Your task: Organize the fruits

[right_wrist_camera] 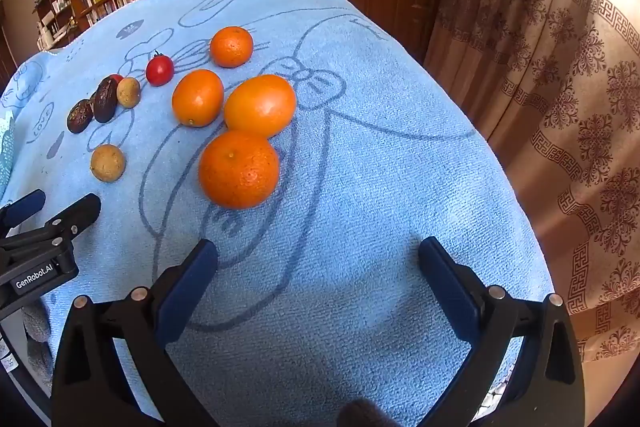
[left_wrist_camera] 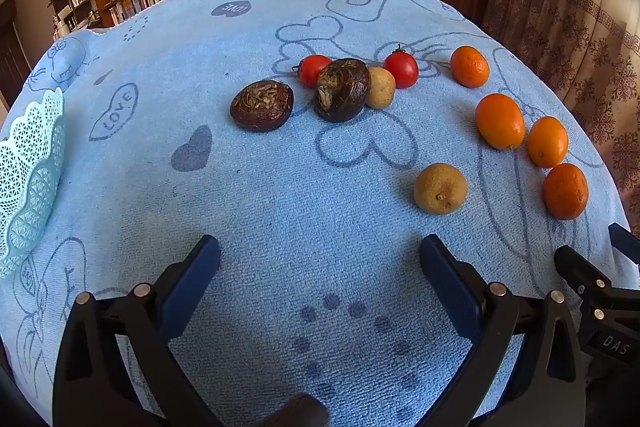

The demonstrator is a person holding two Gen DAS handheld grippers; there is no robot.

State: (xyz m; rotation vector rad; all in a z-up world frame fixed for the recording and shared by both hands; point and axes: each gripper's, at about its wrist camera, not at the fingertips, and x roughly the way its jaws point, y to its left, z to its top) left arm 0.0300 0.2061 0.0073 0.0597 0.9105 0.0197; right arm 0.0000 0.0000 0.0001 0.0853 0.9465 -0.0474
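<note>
I see the fruits lying on a blue towel (left_wrist_camera: 248, 211) over the worktop. Landmark: the round mandarin (right_wrist_camera: 239, 169), nearest my right gripper (right_wrist_camera: 318, 259). Touching its far side lies an oval orange fruit (right_wrist_camera: 260, 105), long axis running left-right; just left of that sits a second oval (right_wrist_camera: 197, 97), stem end facing me. Farther left lie a tan round fruit (right_wrist_camera: 107, 163), two dark brown fruits (left_wrist_camera: 262, 105) (left_wrist_camera: 342, 89) and two cherry tomatoes (left_wrist_camera: 401, 68) (left_wrist_camera: 313, 69). My left gripper (left_wrist_camera: 320, 257) and right gripper hover low, jaws spread wide and holding nothing. A lattice basket (left_wrist_camera: 28, 179) stands far left.
</note>
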